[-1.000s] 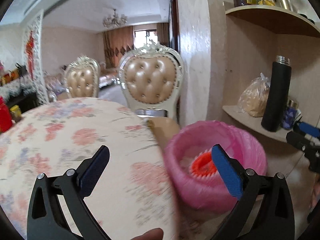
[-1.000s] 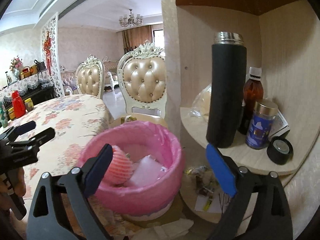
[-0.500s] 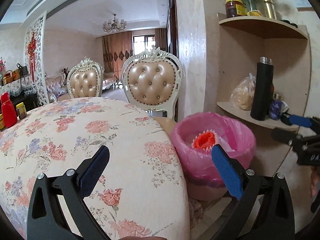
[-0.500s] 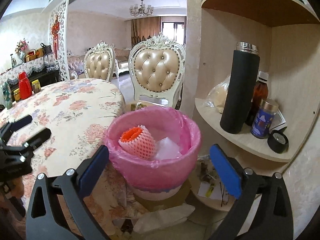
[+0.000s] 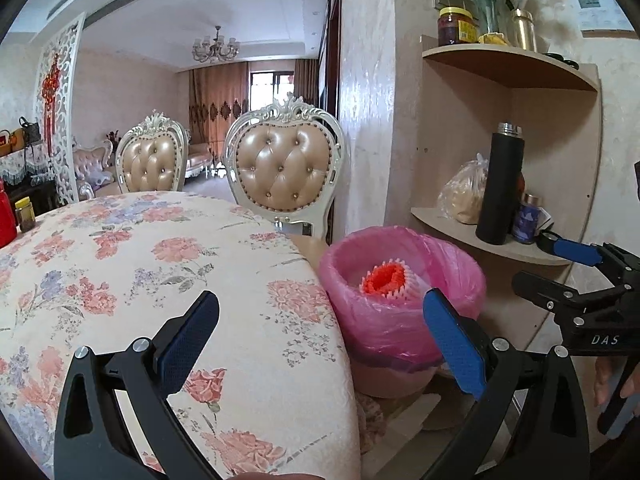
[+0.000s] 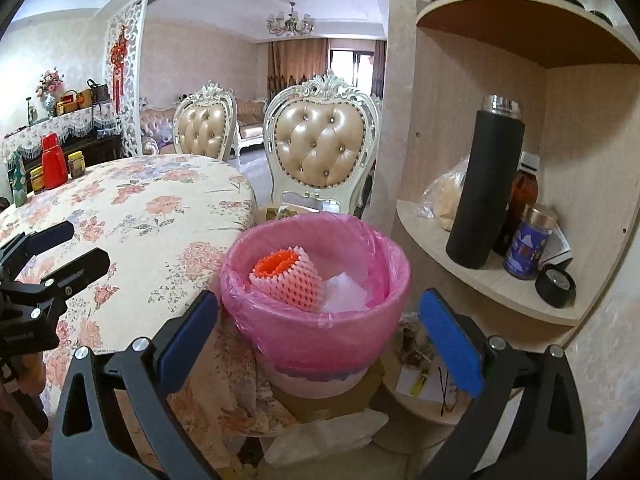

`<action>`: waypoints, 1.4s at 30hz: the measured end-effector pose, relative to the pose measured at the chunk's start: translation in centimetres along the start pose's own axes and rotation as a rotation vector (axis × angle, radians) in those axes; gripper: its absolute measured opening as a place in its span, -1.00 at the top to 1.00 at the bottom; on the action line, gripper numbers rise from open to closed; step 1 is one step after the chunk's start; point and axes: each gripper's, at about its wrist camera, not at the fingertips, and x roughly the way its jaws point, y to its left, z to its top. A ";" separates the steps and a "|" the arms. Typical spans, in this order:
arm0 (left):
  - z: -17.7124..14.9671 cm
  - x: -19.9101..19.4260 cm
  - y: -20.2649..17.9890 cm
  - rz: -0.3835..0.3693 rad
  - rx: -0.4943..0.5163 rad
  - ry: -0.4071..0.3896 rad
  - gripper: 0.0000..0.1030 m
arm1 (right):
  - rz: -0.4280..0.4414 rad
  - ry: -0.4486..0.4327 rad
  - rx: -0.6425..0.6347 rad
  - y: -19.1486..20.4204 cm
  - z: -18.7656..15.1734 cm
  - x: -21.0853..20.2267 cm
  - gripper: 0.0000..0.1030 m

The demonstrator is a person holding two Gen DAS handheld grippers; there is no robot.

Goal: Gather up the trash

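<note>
A bin lined with a pink bag (image 6: 320,328) stands beside the floral table (image 6: 160,216). Inside it lie an orange-and-white foam fruit net (image 6: 286,280) and white paper (image 6: 344,292). The bin (image 5: 404,320) and the net (image 5: 386,278) also show in the left wrist view. My right gripper (image 6: 320,336) is open and empty, just in front of the bin. My left gripper (image 5: 320,340) is open and empty, over the table's edge (image 5: 312,360), left of the bin. Each gripper shows in the other's view: the right (image 5: 576,276), the left (image 6: 60,248).
A corner shelf (image 6: 480,284) to the right holds a black flask (image 6: 484,184), a blue jar (image 6: 528,248), a bottle, a bagged item and a tape roll. Two padded chairs (image 6: 320,148) stand behind. A red bottle and jars (image 6: 54,166) stand at the table's far left. Litter lies under the shelf.
Both grippers have pulled back and up from the bin, so it looks smaller and farther. Both stay open and empty. The net and paper lie still in the bin.
</note>
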 end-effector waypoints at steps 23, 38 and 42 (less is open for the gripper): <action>0.1 -0.7 -0.2 0.010 0.021 -0.042 -0.86 | 0.012 -0.040 -0.005 0.5 0.4 -1.0 -0.90; -0.3 -0.5 -0.5 -0.020 0.042 -0.028 -0.86 | -0.003 -0.027 0.001 0.0 0.2 -0.6 -0.90; -0.4 -0.4 -0.5 -0.021 0.041 -0.025 -0.86 | -0.004 -0.022 0.006 -0.1 0.1 -0.4 -0.90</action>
